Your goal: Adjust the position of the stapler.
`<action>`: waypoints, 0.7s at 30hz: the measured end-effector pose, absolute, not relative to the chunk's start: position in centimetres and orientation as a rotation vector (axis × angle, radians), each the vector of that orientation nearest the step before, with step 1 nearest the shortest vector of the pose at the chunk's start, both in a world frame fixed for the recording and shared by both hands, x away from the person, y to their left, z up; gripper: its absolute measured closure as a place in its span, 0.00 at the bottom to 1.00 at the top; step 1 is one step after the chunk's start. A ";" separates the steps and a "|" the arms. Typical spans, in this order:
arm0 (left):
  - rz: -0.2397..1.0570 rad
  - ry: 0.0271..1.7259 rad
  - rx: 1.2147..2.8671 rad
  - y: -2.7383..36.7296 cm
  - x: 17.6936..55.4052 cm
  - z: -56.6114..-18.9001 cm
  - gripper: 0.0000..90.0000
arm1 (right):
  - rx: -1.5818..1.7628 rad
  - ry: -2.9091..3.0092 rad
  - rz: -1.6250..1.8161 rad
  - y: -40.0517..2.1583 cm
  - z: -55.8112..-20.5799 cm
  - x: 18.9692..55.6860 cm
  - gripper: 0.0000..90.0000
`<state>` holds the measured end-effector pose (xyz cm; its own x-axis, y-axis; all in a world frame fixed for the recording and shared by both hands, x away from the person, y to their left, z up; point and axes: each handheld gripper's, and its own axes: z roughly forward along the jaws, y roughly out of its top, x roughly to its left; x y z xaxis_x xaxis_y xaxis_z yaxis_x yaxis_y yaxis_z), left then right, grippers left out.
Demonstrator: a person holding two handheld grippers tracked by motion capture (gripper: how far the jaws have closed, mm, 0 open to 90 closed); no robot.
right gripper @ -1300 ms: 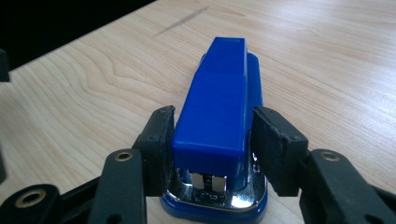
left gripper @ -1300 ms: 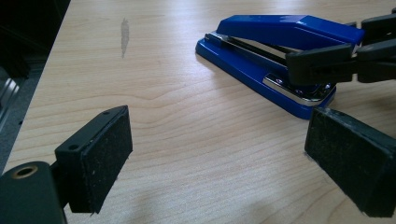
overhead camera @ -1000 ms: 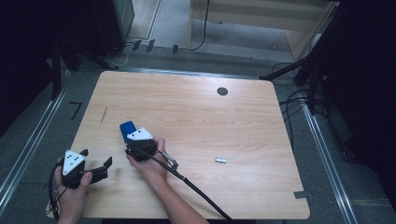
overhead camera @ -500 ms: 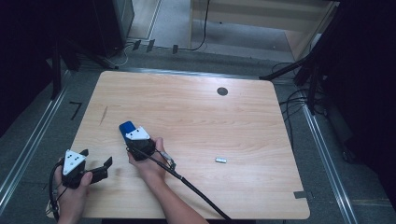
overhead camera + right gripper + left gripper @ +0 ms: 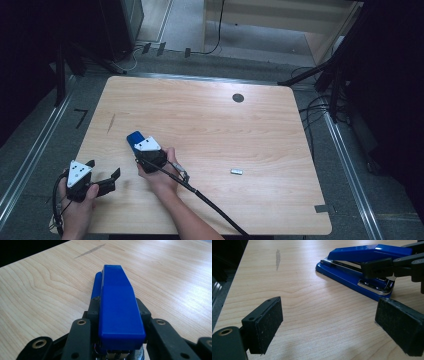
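My right claw (image 5: 120,345) clamps blue stapler (image 5: 117,310) sides; left claw (image 5: 332,322) apart. Squeeze evenly, lift level off surface (image 5: 225,130).

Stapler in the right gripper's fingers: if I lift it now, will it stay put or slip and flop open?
The stapler looks rigid, probably fairly heavy given its metal parts. The right gripper clamps its sides, whose glossy plastic might slip. Its hinged top could swing open if tilted.

No readable text, label, brand, number or sign on anything in view.
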<state>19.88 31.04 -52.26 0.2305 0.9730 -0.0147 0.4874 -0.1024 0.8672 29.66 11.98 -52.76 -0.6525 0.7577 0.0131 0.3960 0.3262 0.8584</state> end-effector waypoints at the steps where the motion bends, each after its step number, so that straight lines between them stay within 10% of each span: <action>1: 0.776 1.367 1.715 31.0 19.9 -52.3 0.09 | 1.013 2.203 1.263 11.9 -52.6 29.6 0.75; 21: 0.775 1.367 1.713 31.1 19.9 -52.2 0.09 | 1.007 2.192 1.269 11.1 -52.6 29.4 0.75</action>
